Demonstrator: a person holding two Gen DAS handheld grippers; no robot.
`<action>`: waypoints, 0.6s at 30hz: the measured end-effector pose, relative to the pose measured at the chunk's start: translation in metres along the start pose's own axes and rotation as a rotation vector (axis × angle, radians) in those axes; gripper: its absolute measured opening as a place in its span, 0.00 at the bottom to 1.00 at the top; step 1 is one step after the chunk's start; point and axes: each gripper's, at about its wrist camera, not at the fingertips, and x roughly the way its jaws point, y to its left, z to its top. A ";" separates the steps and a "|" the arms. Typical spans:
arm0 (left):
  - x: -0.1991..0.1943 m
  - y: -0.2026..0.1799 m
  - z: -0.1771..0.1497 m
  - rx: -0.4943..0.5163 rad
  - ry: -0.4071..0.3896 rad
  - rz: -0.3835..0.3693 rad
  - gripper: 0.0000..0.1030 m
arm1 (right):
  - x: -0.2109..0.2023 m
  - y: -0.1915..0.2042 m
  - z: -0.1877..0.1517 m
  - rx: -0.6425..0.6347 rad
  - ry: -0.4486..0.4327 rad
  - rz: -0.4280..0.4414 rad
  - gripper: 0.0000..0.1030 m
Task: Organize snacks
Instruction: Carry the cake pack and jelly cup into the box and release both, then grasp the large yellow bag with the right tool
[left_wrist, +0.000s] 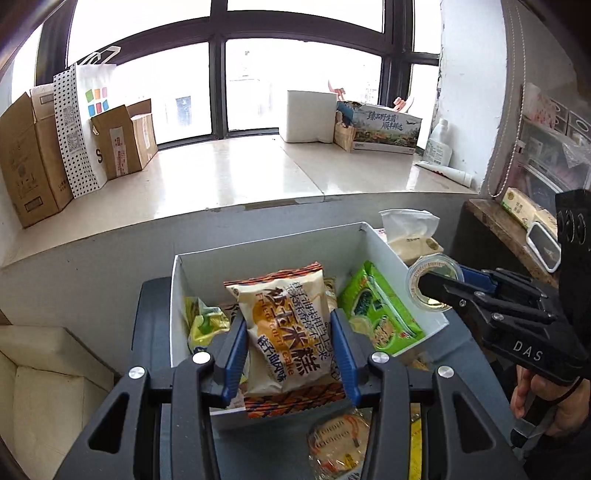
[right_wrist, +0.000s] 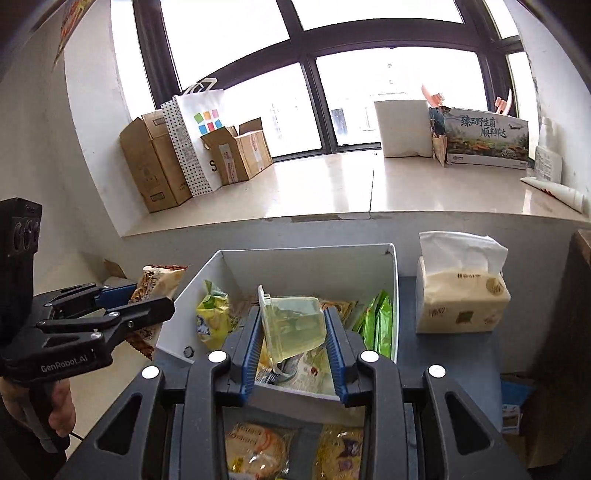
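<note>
My left gripper (left_wrist: 290, 354) is shut on a cream and orange corn cake packet (left_wrist: 286, 325), held above the near edge of the white box (left_wrist: 266, 254). My right gripper (right_wrist: 293, 345) is shut on a clear jelly cup (right_wrist: 291, 325) with yellowish filling, held on its side over the same white box (right_wrist: 306, 256). The right gripper with the cup (left_wrist: 434, 286) shows at the box's right rim in the left wrist view. The left gripper with the packet (right_wrist: 155, 291) shows left of the box in the right wrist view. Green packets (left_wrist: 380, 314) and a yellow packet (left_wrist: 205, 325) lie inside the box.
More snack packets (right_wrist: 258, 450) lie on the dark table in front of the box. A tissue pack (right_wrist: 461, 295) stands right of the box. Cardboard boxes (right_wrist: 159, 166) and a paper bag (right_wrist: 195, 136) stand on the windowsill behind. A wooden shelf (left_wrist: 506, 229) is at right.
</note>
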 end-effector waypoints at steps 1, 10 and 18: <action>0.009 0.004 0.003 -0.008 0.006 0.003 0.47 | 0.009 -0.003 0.006 0.006 0.014 -0.001 0.34; 0.041 0.021 -0.004 -0.045 0.038 0.000 1.00 | 0.034 -0.024 0.017 0.050 0.024 -0.028 1.00; 0.028 0.021 -0.015 -0.060 0.025 -0.004 1.00 | 0.017 -0.023 0.006 0.052 0.033 -0.050 1.00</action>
